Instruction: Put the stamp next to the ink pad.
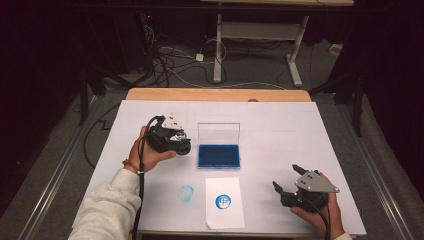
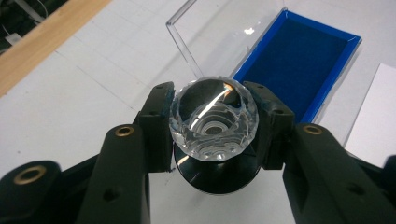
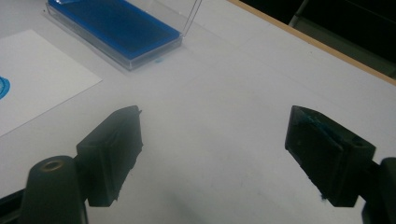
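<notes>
My left gripper is shut on a stamp with a clear faceted knob and a round black base, held just left of the ink pad. The blue ink pad lies in a clear case with its lid standing open at the back. In front of it lies a white paper bearing a round blue print. My right gripper is open over bare table at the front right, with blue ink traces on one pad.
A faint blue smudge marks the white table cover left of the paper. The wooden table edge runs along the far side. Beyond it, cables and a desk frame stand on the floor.
</notes>
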Tool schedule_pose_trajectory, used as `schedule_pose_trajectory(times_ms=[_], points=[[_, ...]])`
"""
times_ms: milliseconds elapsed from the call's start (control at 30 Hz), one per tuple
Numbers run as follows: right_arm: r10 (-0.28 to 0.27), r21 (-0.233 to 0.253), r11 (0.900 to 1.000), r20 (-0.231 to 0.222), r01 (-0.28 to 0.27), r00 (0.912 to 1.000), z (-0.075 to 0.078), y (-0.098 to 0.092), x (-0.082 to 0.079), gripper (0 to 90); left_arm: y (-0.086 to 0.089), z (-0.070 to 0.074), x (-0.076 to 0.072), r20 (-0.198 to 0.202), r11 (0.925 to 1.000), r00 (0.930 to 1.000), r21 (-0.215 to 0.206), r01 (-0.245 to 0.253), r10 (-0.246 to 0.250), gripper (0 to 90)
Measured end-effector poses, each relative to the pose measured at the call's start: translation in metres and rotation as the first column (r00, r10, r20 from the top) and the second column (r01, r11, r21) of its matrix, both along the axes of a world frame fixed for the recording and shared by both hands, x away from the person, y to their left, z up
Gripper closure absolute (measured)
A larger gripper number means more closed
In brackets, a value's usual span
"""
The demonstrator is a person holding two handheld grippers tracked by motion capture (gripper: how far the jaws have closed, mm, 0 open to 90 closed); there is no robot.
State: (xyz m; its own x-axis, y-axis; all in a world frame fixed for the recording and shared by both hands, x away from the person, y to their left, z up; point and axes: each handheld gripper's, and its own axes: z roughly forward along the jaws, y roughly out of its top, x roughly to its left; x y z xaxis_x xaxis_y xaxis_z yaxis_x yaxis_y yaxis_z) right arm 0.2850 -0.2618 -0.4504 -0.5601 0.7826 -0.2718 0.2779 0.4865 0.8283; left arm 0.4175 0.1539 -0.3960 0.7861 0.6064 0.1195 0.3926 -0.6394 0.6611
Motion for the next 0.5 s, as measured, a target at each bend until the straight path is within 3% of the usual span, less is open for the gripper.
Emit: schedule_pose_trajectory(times_ms=[233, 500], points=[[0.001, -0.009, 1.0, -0.002, -0.001, 1.0, 0.0, 0.0, 0.0, 19.9, -0.005, -0.012, 0.009, -0.035, 1.0, 0.9994, 0.01, 0.0, 0.001, 54.7], [0.002, -0.011, 1.0, -0.005, -0.002, 1.0, -0.001, 0.001, 0.0, 20.0, -0.012, -0.02, 0.011, -0.045, 0.9995, 0.999, 0.031, 0.005, -0.004, 54.6]])
